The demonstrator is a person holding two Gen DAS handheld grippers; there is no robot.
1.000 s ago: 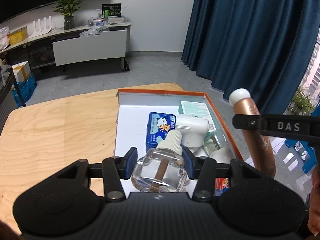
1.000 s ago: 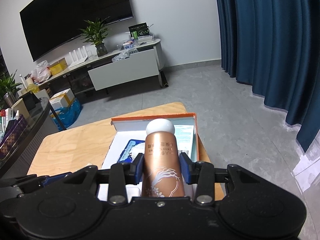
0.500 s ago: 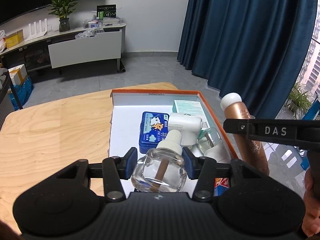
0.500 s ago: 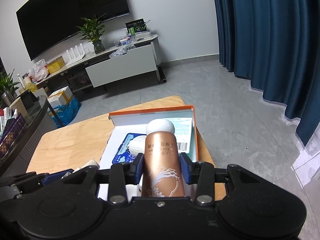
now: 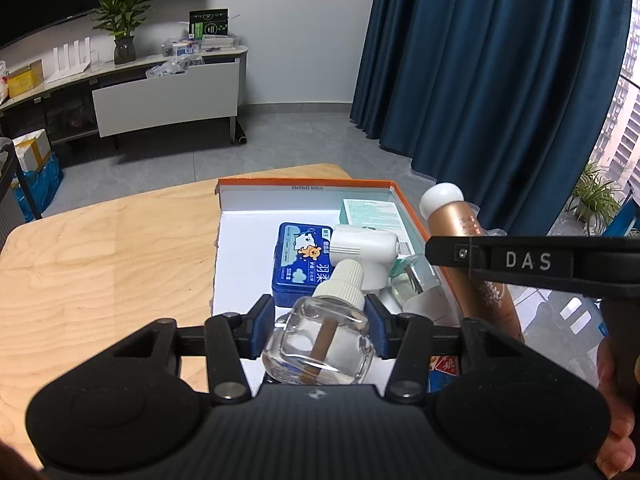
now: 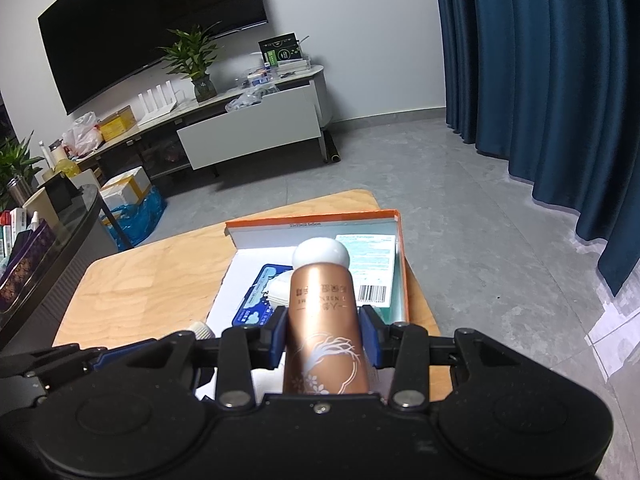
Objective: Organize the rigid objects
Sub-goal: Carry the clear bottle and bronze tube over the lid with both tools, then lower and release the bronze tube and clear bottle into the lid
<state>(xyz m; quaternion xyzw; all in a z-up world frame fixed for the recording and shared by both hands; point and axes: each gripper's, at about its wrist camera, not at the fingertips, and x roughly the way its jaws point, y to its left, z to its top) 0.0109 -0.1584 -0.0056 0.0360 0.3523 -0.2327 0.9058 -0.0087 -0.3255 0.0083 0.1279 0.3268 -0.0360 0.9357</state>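
Left tongs (image 5: 320, 326) grip one clear bottle (image 5: 320, 344); right tongs (image 6: 323, 338) grip one copper bottle (image 6: 324, 332); one orange box (image 5: 304, 183).

You have two grippers: the left gripper (image 5: 320, 330) and the right gripper (image 6: 324, 336). Count one clear glass refill bottle (image 5: 320, 344), one copper bottle (image 6: 326, 332), one orange-rimmed box (image 5: 304, 183), one blue tin (image 5: 298, 266), one pale green carton (image 5: 370, 216).

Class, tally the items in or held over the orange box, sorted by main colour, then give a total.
Clear: 2, held clear bottle, small glass bottle
Copper: 1, copper bottle
White: 1, white plug-in device
Blue: 1, blue tin
Green: 1, pale green packet
Total: 6
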